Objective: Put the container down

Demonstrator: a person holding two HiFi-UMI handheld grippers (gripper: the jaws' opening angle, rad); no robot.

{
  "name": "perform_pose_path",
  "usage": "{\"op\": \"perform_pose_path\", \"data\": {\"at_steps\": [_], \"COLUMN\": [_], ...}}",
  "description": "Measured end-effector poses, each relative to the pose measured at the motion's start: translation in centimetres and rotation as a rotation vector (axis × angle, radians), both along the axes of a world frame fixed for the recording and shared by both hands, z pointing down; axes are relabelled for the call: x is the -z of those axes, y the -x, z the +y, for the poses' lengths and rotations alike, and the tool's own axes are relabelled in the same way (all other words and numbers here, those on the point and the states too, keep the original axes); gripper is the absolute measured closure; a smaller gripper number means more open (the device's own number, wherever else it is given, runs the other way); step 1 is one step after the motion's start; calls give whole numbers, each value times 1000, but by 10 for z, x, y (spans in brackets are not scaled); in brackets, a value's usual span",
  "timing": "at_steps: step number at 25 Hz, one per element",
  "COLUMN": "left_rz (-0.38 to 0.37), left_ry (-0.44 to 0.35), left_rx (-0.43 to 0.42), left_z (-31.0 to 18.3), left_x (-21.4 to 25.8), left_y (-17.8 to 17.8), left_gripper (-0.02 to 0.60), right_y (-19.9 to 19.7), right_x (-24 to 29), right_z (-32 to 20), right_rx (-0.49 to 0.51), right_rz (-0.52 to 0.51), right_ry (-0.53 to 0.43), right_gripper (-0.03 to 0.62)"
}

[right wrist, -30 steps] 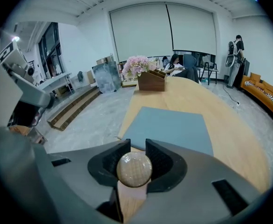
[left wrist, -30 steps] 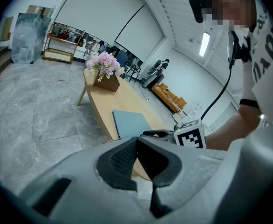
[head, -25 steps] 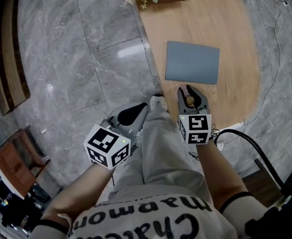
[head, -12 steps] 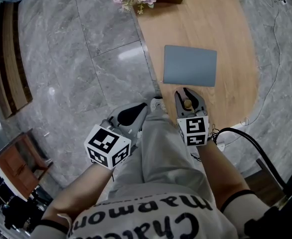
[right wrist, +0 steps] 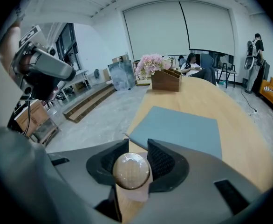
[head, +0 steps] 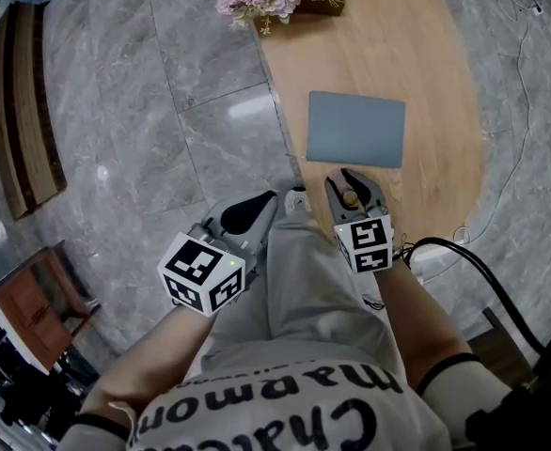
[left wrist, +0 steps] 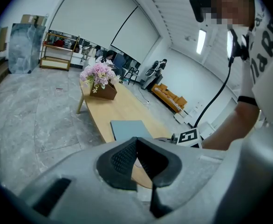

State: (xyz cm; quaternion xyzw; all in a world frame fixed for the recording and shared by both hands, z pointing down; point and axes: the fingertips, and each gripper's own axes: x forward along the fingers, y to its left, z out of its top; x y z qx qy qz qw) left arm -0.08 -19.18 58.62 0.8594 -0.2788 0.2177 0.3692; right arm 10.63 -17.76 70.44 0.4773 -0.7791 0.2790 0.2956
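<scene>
One round-topped, seemingly wooden container (right wrist: 132, 171)

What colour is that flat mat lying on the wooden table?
Blue-grey mat, clearest in the right gripper view.

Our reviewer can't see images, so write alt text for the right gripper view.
The right gripper is shut on a container with a round wooden top, held at the near end of a long wooden table. A blue-grey mat lies just ahead, and pink flowers in a wooden box stand at the far end.
</scene>
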Motion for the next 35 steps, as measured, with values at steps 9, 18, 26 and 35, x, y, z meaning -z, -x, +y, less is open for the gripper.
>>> {"op": "perform_pose_path", "data": {"at_steps": [9, 18, 26, 35], "left_rz": [-17, -23, 12, 81], "left_ry": [-9, -54, -115, -116], "left_rx": [16, 42, 110, 170], "left_z": [7, 4, -15, -22], "left_x": [20, 43, 80, 124], "left_y": [2, 8, 14, 24], "left_gripper": [568, 568, 566, 566], "right_y": [6, 8, -13, -28], "right_x": [2, 5, 60, 150], "right_z": [3, 3, -26, -70], "right_rx": [143, 214, 94, -53], "right_rz": [-2, -9, -40, -103], "right_ry": [21, 79, 91, 186], "right_gripper": [476, 436, 408, 484]}}
